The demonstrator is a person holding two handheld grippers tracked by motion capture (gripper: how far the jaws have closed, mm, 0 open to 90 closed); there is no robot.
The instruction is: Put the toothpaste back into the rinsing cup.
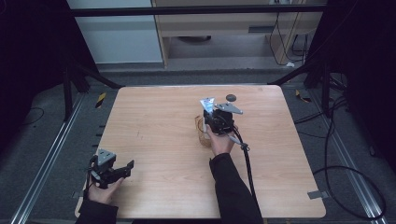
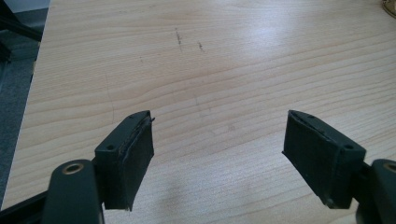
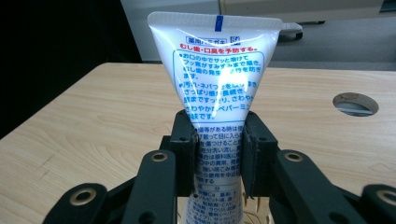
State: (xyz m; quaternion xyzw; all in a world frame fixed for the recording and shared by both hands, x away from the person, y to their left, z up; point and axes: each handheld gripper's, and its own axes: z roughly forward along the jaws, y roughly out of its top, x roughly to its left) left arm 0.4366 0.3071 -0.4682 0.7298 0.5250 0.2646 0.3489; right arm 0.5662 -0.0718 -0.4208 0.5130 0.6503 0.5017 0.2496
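Note:
A white toothpaste tube [image 3: 217, 70] with blue and red print stands upright, crimped end up, and my right gripper [image 3: 218, 154] is shut on its lower half. In the high view the tube [image 1: 207, 103] rises from the right gripper [image 1: 209, 114] at the table's centre-right, over a clear amber cup [image 1: 202, 128]. The tube's lower end seems to reach into the cup, whose rim [image 3: 259, 210] shows behind the jaws. My left gripper [image 1: 127, 169] rests at the near left corner. Its jaws stand wide apart with nothing between them, over bare wood [image 2: 219, 158].
The wooden table [image 1: 154, 116] has a round cable hole [image 1: 230, 97] just beyond the right gripper, also seen as the hole [image 3: 355, 103] in the right gripper view. A gold-coloured edge [image 2: 390, 7], probably the cup, sits at the left gripper view's top right corner. Black cables lie on the floor [image 1: 355, 177] at the right.

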